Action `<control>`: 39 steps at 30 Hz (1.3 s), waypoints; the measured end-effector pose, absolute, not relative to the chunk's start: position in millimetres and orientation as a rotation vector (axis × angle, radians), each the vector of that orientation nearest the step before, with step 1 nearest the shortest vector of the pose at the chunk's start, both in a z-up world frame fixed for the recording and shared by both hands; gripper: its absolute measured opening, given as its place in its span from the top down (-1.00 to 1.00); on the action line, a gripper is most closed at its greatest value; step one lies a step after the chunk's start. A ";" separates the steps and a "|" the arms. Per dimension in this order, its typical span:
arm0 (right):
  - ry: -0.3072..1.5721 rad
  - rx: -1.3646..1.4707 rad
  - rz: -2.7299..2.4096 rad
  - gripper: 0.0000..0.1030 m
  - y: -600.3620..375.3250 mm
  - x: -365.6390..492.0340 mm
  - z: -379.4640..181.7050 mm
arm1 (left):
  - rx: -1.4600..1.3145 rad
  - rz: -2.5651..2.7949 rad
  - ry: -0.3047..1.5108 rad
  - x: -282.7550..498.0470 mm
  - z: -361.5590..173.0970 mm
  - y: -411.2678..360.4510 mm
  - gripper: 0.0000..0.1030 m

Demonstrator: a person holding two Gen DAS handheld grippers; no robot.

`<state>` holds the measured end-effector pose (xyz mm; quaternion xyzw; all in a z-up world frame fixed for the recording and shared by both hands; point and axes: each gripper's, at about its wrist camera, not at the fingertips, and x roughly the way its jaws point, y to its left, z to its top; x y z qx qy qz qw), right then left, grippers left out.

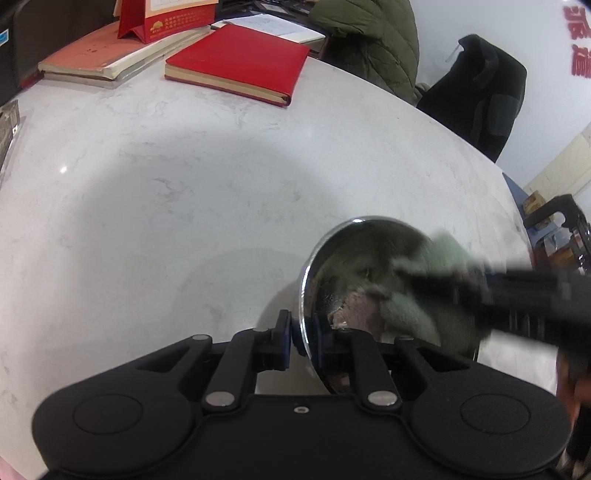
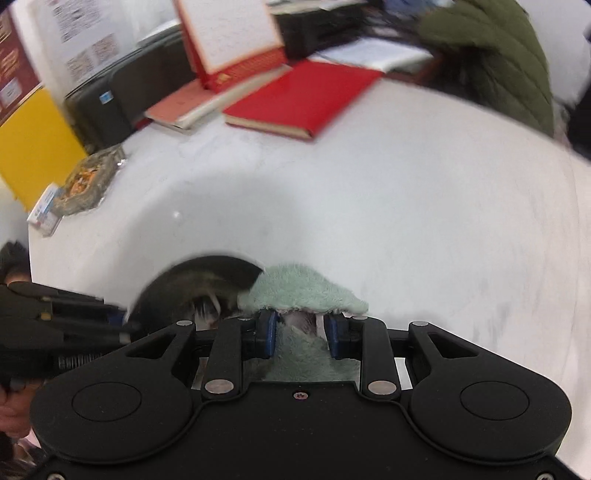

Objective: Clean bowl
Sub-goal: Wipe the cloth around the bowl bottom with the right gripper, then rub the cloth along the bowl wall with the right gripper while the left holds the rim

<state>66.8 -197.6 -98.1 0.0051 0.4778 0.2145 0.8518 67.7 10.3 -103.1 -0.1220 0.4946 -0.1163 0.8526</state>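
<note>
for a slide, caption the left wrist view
Left gripper clamps steel bowl rim while green cloth wipes inside.

White marble-look table takes up most of the view. Up at 12 o'clock there's a closed red notebook, and at 11 a salmon-covered book with a red desk calendar standing on it. Olive puffer jacket at 1 o'clock, black chair at 2. Foil snack packet sits at 9.

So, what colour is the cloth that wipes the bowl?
The cloth is pale mint green and fluffy; the right wrist view shows it best, sharp, above the bowl.
</note>
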 end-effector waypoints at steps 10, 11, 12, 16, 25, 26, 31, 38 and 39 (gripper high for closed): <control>1.036 0.037 0.463 0.47 -200.3 45.4 -102.0 | -0.235 -0.274 1.013 84.9 -90.8 7.7 0.75; 1.028 0.014 0.472 0.47 -197.8 47.9 -100.9 | -0.240 -0.271 1.015 85.4 -90.9 8.6 0.78; 1.023 -0.003 0.477 0.47 -196.0 49.9 -100.0 | -0.237 -0.266 1.021 83.9 -90.8 9.3 0.82; 0.977 -0.098 0.519 0.47 -184.2 68.3 -93.9 | -0.202 -0.271 1.061 66.0 -90.1 9.8 0.82; 0.949 -0.307 0.671 0.47 -159.2 80.6 -83.1 | -0.174 -0.346 1.078 88.8 -92.0 9.6 0.64; 0.954 -0.320 0.674 0.47 -157.7 81.1 -83.4 | -0.192 -0.357 1.087 91.5 -96.1 10.7 0.68; 0.942 -0.362 0.699 0.47 -147.4 89.6 -84.2 | -0.260 -0.343 1.075 95.7 -101.6 20.1 0.76; 0.859 -0.403 0.767 0.41 -114.7 107.1 -79.3 | -0.325 -0.230 1.060 88.7 -105.2 37.2 0.80; 0.856 -0.407 0.764 0.41 -112.6 108.1 -79.7 | -0.329 -0.220 1.052 87.8 -105.0 37.0 0.80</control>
